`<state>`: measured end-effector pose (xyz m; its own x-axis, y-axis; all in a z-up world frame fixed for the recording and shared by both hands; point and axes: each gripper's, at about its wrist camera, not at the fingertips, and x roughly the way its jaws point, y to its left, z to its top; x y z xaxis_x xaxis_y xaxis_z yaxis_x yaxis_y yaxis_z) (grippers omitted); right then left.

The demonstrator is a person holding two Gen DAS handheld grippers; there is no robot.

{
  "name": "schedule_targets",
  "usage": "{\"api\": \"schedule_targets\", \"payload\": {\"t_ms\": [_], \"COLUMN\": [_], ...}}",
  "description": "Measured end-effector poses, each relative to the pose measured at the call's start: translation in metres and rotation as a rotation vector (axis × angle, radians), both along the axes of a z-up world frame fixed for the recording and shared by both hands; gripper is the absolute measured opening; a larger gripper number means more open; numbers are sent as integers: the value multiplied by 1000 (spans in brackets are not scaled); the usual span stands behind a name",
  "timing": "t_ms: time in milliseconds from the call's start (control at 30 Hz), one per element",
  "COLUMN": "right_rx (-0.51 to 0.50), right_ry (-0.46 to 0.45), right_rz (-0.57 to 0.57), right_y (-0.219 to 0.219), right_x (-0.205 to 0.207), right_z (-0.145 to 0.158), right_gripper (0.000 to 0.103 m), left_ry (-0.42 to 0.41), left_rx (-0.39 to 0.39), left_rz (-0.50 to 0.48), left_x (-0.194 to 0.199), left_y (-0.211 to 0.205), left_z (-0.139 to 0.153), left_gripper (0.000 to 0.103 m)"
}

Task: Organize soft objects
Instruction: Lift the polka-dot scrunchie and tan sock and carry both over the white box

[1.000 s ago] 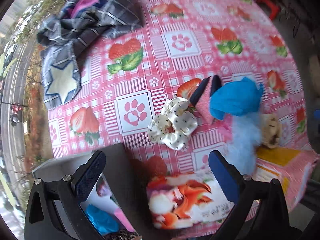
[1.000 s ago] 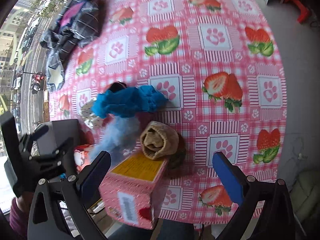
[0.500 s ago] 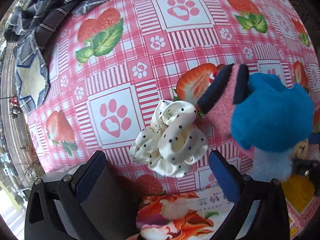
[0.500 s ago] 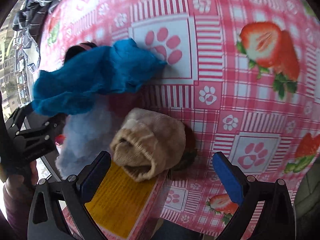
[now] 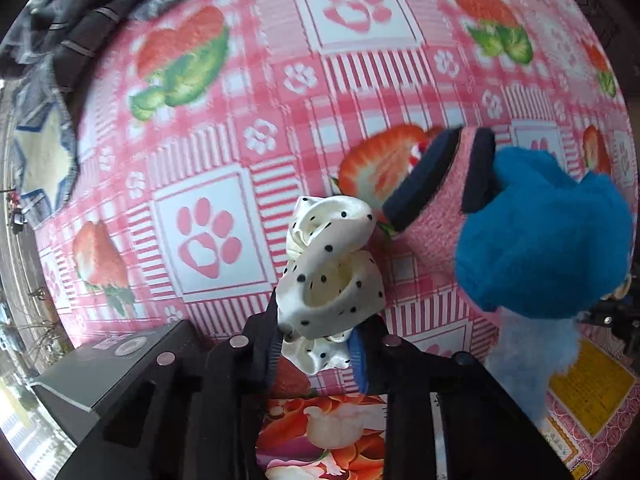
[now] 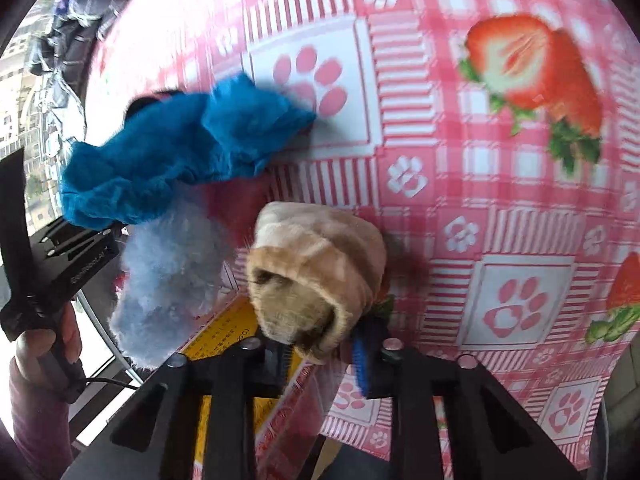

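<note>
A white scrunchie with black dots (image 5: pixel 332 280) lies on the strawberry tablecloth (image 5: pixel 208 160). My left gripper (image 5: pixel 316 346) points straight down, its jaws closing with the pads pressing the scrunchie's near edge. A rolled beige fuzzy sock (image 6: pixel 316 264) rests against a pink box with a yellow top (image 6: pixel 228 336). The jaws of my right gripper (image 6: pixel 324 354) are closing on the sock's near end. Beside them lie a blue fuzzy sock (image 6: pixel 180 160), a pale blue fluffy piece (image 6: pixel 168 272) and a pink sock with navy cuffs (image 5: pixel 436 216).
A floral tissue pack (image 5: pixel 332 432) and a dark box (image 5: pixel 120 364) sit at the table's near edge under the left gripper. Dark plaid clothing (image 5: pixel 60 20) is heaped at the far left corner. A hand (image 6: pixel 40 352) holds the other gripper at left.
Both grippers came down toward the table and went from wide open to closed, the left on the dotted scrunchie, the right on the beige sock.
</note>
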<state>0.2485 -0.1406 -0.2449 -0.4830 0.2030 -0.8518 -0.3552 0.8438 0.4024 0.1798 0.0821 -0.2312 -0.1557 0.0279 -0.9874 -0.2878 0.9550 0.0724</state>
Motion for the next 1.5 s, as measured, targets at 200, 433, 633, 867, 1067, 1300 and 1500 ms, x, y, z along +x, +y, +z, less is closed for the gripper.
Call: {"api": "schedule_targets", "payload": {"t_ms": [200, 433, 633, 867, 1067, 1300, 1500], "right_rx": [41, 64, 71, 88, 98, 118, 136], "right_ry": [-124, -211, -279, -345, -398, -444, -458], "right_rz": [-29, -30, -39, -65, -58, -62, -37], "right_y": [-10, -19, -18, -24, -13, -20, -19], "right_x": [2, 0, 2, -12, -34, -64, -93], "right_z": [30, 68, 93, 130, 150, 173, 186], "right_gripper": [24, 24, 24, 24, 24, 24, 25], "left_ry": [-94, -167, -228, -300, -345, -368, -375], "left_rx": [55, 43, 13, -22, -40, -54, -80], "left_rz": [86, 75, 83, 70, 68, 22, -5], "left_x": [-14, -35, -55, -87, -112, -142, -163], "left_y": [6, -14, -24, -49, -65, -95, -113], "left_z": [32, 68, 97, 130, 153, 164, 167], "left_gripper": [31, 31, 31, 31, 31, 31, 31]}}
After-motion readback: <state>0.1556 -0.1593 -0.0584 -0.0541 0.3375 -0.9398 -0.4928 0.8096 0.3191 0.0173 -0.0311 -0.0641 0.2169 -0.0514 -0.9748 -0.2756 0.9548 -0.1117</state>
